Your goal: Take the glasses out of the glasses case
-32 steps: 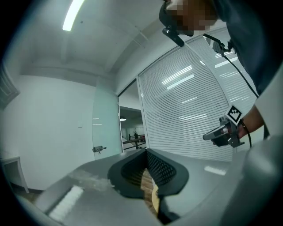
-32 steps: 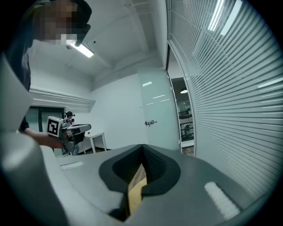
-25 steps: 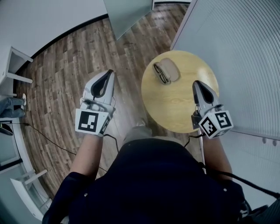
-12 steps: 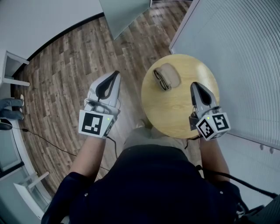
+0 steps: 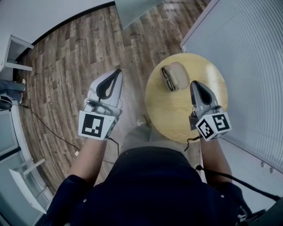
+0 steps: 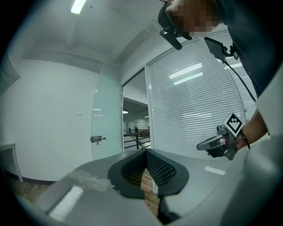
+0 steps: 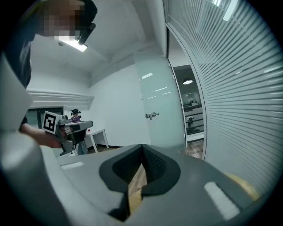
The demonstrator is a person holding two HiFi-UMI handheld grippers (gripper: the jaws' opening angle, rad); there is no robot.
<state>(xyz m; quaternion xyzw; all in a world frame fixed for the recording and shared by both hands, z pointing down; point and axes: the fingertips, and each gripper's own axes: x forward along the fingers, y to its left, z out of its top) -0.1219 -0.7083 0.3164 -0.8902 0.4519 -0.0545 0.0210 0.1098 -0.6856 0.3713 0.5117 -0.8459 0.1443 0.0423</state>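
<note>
A tan glasses case [image 5: 175,76] lies open on the far part of a small round wooden table [image 5: 177,114], with dark glasses [image 5: 167,78] showing at its left side. My right gripper [image 5: 193,83] hovers over the table just right of the case, jaws shut and empty. Over the wooden floor to the table's left, my left gripper [image 5: 117,72] is held with its jaws shut, nothing in them. In the left gripper view the right gripper [image 6: 200,145] shows at the right; in the right gripper view the left gripper [image 7: 90,124] shows at the left. Neither gripper view shows the case.
A wall of white blinds [image 5: 247,57] runs close along the table's right side. A glass door panel [image 5: 132,6] stands at the far end. White furniture legs [image 5: 17,66] and a cable [image 5: 44,128] lie on the wooden floor at the left.
The right gripper has crept forward toward the case. The left gripper has risen slightly and moved a little toward the table. Both stay shut.
</note>
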